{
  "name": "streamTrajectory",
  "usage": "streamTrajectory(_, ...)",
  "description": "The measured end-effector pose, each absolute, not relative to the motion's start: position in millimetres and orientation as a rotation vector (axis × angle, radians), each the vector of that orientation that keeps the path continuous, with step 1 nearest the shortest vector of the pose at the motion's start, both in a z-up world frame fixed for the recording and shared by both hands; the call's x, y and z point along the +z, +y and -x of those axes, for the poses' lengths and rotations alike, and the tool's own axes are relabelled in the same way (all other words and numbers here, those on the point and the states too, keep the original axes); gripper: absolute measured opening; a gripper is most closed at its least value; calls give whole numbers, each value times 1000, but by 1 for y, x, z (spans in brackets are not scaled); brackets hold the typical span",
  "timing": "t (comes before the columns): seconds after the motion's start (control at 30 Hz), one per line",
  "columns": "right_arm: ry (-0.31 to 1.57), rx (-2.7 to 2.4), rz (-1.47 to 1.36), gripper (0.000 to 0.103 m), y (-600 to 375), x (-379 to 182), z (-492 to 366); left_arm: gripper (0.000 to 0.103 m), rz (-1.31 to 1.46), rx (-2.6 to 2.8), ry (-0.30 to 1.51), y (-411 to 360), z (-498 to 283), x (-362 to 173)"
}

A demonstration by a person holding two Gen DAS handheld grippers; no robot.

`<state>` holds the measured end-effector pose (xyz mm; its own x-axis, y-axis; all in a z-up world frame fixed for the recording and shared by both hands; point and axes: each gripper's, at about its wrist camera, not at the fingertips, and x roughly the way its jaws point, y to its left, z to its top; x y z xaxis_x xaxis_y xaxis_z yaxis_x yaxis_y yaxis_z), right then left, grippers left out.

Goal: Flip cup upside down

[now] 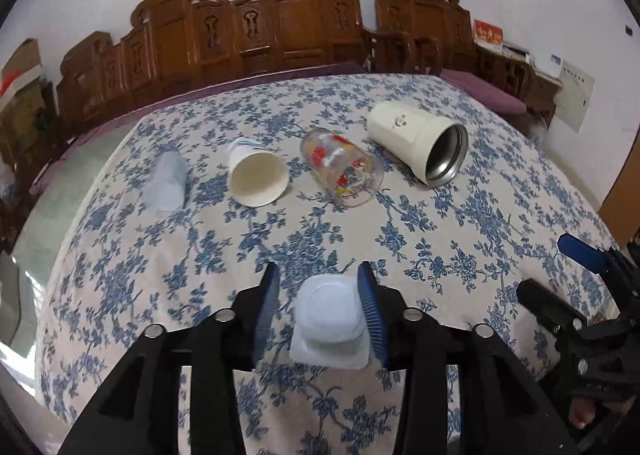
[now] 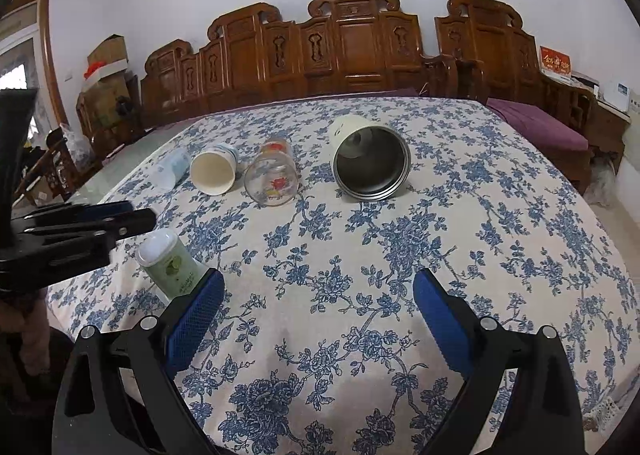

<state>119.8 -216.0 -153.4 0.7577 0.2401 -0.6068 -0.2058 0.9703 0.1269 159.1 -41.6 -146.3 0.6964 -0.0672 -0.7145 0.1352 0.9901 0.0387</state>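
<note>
A small plastic cup with a green label stands upside down near the table's front left, its white base up. My left gripper straddles it: the right pad touches it, the left pad stands apart, so it is open. Four more cups lie on their sides further back: a clear plastic cup, a white paper cup, a printed glass and a cream steel-lined tumbler. My right gripper is open and empty over the front of the table.
The table wears a blue floral cloth. Carved wooden chairs line its far edge, with a purple cushion at the right. The cloth ends at a bare glass strip on the left.
</note>
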Motion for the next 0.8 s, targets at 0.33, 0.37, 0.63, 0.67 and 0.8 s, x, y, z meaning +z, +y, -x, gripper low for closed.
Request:
streamTrajectory(0.33, 642, 258, -47, 97, -204, -122, -98, 93, -44, -94, 721, -19, -115, -117)
streamTrajectory(0.37, 642, 259, -52, 99, -204, -118, -95, 95, -33, -89, 722, -17, -110, -113)
streamTrajectory(0.63, 562, 271, -30, 100, -198, -64, -53, 95, -28, -65, 602, -12, -60, -71)
streamTrajectory(0.67, 551, 272, -24, 100, -197, -59, -48, 95, -27, -64, 586, -13, -55, -67)
streamTrajectory(0.8, 505, 261, 2, 100, -193, -37, -23, 95, -27, -54, 522, -13, -26, -46)
